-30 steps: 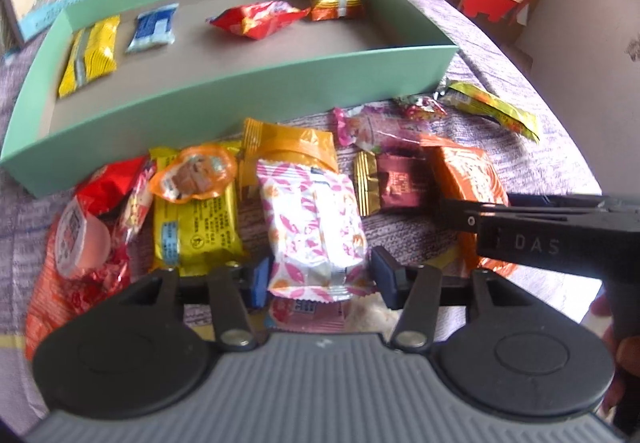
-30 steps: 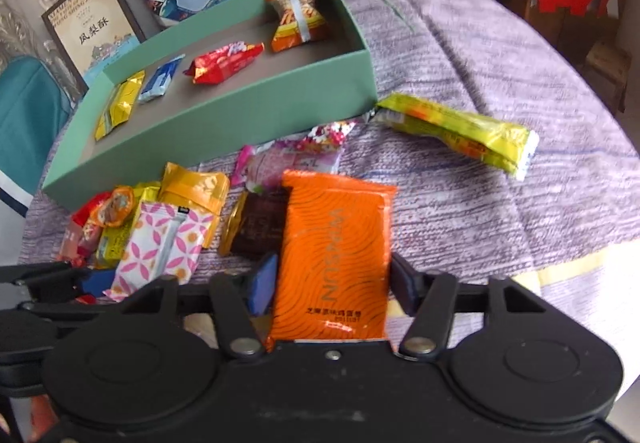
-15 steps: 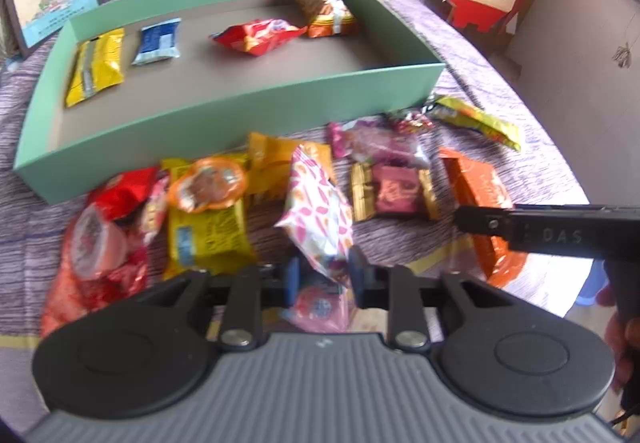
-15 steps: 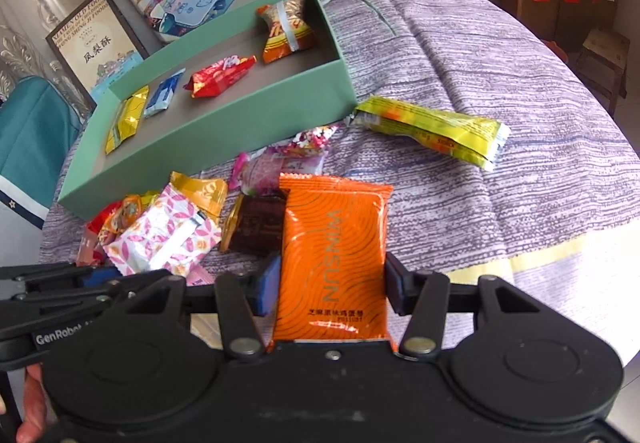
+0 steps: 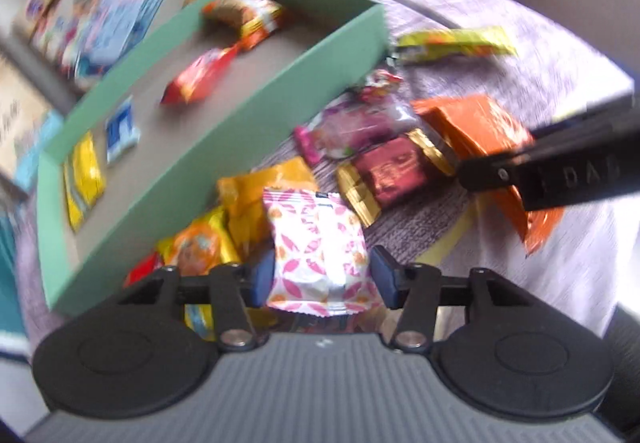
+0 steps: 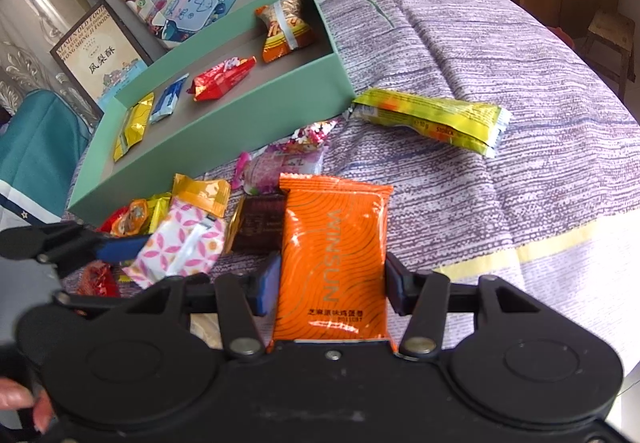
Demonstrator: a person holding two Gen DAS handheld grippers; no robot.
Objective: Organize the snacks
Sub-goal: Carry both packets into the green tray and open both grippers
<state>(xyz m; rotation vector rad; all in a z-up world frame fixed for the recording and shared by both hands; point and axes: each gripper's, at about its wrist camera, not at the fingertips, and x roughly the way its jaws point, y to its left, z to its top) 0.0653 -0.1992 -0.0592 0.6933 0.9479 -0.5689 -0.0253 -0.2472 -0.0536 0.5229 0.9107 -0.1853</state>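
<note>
Between the fingers of my left hand-held gripper [image 5: 322,277] sits the white packet with pink petals [image 5: 318,251], lifted a little over the snack pile; the jaws are opening, and though the left pad lies against the packet's edge, I cannot tell whether the right one still presses. My right hand-held gripper [image 6: 330,285] is closed about halfway on the orange packet [image 6: 334,255], a pad tight on each long side. Just beyond on the table's purple cloth [image 6: 500,83] lie a dark brown chocolate [image 6: 258,229], a pink sweet bag [image 6: 280,167], a golden-orange packet [image 6: 202,193] and, farther right, a long yellow-green bar [image 6: 430,121]. Behind them stands the green box [image 6: 240,123], holding a yellow packet [image 6: 134,125], a blue-white one [image 6: 168,103], a red one [image 6: 222,79] and an orange-brown one [image 6: 286,27].
</note>
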